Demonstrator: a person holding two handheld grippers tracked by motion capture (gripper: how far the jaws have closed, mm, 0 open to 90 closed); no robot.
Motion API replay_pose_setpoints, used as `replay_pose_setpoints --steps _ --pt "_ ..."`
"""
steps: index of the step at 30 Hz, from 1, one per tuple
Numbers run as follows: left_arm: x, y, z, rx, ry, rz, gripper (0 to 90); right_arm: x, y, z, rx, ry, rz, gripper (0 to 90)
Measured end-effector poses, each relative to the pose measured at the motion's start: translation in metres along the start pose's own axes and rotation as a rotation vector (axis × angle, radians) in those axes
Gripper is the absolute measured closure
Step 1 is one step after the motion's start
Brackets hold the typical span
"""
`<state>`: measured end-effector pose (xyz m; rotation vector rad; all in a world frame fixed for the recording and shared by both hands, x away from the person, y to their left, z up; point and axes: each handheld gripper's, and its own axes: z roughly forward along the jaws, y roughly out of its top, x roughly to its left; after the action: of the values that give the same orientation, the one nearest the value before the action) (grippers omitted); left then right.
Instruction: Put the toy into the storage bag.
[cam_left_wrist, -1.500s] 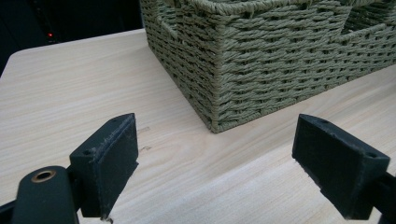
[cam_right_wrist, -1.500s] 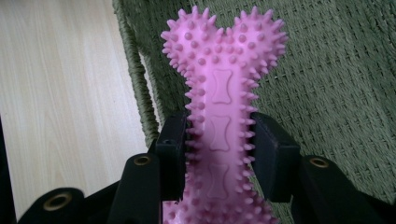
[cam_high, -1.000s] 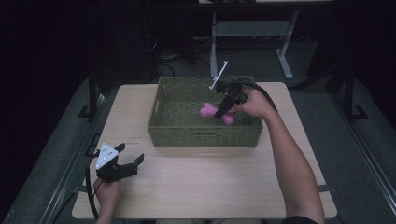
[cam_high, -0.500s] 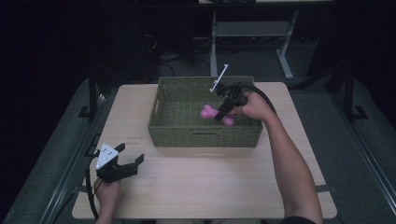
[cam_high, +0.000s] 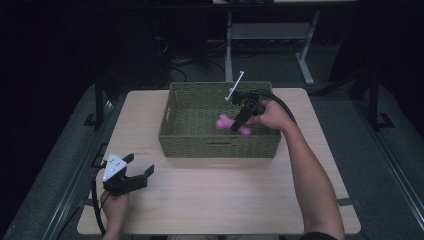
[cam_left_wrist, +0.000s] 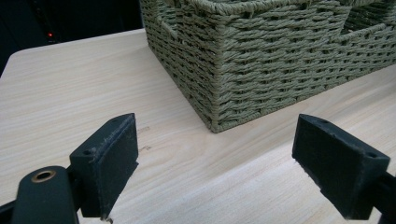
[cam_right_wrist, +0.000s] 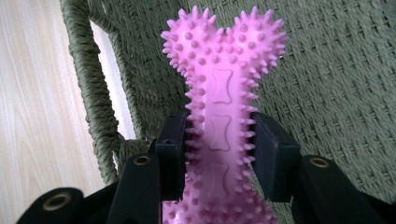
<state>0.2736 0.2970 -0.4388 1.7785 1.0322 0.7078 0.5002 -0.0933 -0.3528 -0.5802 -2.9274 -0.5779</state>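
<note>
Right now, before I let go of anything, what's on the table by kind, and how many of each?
Woven baskets: 1, the green basket
Pink spiky bone toys: 1, the toy, clamped in the right gripper inside the basket
Grippers: 2, the right one, and the left gripper open over the table
Total: 4

High view sits above the near edge, looking forward and down over the whole table. Left gripper view hugs the tabletop, facing a basket corner up close. Right gripper view peers inside that same basket, really tight.
</note>
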Motion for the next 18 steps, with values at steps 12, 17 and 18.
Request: replay_pose_setpoints --steps 12,17,18 --pt "0.000 0.000 0.000 0.002 0.000 0.000 13.9 -0.002 -0.004 0.009 0.000 0.013 0.009 57.8" --pt "0.000 0.000 0.001 0.002 0.001 0.001 13.9 -0.002 -0.005 0.012 -0.003 0.022 0.011 57.8" --pt "0.000 0.000 0.001 0.003 0.001 0.002 13.8 -0.002 -0.005 0.013 -0.003 0.022 0.011 57.8"
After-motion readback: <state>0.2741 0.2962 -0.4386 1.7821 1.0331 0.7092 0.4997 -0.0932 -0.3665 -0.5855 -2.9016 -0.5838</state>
